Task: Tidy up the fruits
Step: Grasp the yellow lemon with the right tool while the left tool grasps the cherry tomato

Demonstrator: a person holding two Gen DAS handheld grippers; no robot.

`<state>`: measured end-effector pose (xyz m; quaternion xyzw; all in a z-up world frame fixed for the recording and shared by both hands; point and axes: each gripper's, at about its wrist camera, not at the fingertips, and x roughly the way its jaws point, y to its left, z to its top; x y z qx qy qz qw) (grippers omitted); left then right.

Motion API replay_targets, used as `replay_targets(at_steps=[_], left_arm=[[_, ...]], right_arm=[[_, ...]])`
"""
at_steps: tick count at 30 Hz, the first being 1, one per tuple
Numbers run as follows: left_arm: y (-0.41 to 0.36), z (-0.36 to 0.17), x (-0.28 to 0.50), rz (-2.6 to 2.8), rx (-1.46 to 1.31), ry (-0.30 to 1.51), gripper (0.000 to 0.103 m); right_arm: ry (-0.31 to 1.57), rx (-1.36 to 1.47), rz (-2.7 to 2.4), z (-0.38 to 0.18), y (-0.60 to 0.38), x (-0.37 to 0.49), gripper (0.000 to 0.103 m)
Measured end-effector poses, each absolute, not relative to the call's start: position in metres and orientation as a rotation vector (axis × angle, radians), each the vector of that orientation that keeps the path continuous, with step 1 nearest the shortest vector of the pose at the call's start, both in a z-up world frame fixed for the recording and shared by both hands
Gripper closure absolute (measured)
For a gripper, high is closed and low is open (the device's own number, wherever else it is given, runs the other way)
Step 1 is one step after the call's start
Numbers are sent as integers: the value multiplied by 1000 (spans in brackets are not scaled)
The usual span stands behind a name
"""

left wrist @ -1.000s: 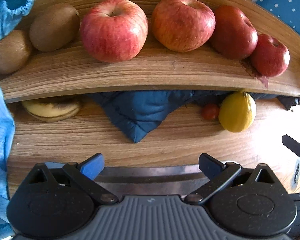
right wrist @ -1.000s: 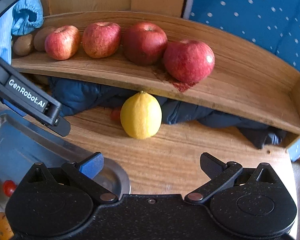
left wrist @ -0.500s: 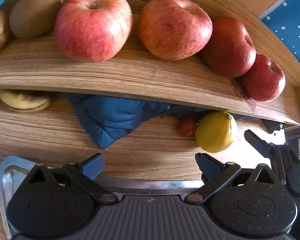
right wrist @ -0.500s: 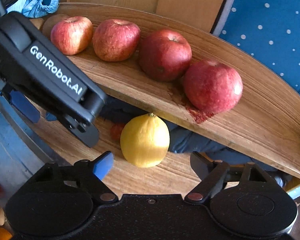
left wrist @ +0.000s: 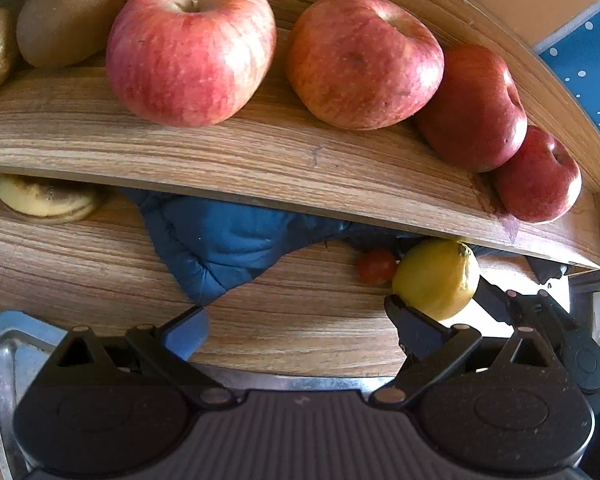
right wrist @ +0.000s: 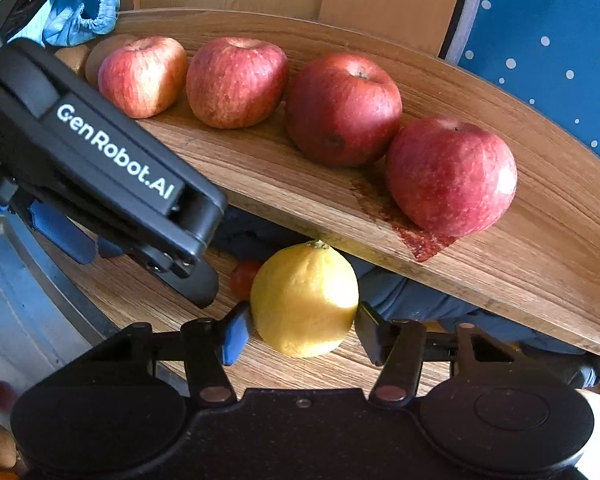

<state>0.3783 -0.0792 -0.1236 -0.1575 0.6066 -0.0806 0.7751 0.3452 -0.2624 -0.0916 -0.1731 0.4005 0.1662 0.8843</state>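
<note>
**Right gripper closes in around the lemon under the apple shelf**

Left wrist view: the left gripper [left wrist: 296,320] hangs spread wide and empty over a wooden table [left wrist: 80,248], with the rim of a metal tray [left wrist: 4,344] below it. On the wooden shelf [left wrist: 260,160] above sit two kiwis [left wrist: 70,14] at the left, then four apples [left wrist: 190,46] in a row. Under the shelf lie a banana [left wrist: 40,198], a blue quilted cloth [left wrist: 216,240], a cherry tomato [left wrist: 377,266] and, touching it on the right, the lemon [left wrist: 436,276]. Compared with half a second ago, the view sits closer to the shelf, and the right gripper's dark fingers now flank the lemon (before, they stood off to its right).

Right wrist view: the right gripper [right wrist: 304,334] has its blue-padded finger [right wrist: 236,336] just at the lemon's [right wrist: 304,300] left side and its black finger just at the right side; the jaws are still parted and whether they press the peel cannot be told. The lemon rests on the table at the shelf's [right wrist: 500,264] front edge. A second ago it lay well ahead of wider-set fingers. The left gripper's [right wrist: 196,280] body, printed GenRobot.AI, crosses the left of the picture. The apples [right wrist: 450,176] have not moved.
</note>
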Motion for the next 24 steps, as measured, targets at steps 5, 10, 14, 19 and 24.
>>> replay_targets(at_steps=[5, 10, 14, 19, 24], left_arm=[[-86, -127, 381, -198, -312, 1309, 1], [-98, -130, 384, -227, -266, 1292, 1], [-110, -132, 385, -247, -262, 1258, 3], [-132, -134, 386, -296, -238, 1227, 6], [-147, -138, 388, -325, -186, 1197, 14]], right_arm=[[840, -338, 332, -91, -274, 339, 46], [861, -320, 303, -87, -286, 329, 46], [876, -307, 276, -86, -296, 322, 46], [884, -288, 246, -87, -300, 316, 46], [895, -256, 213, -85, -306, 315, 46]])
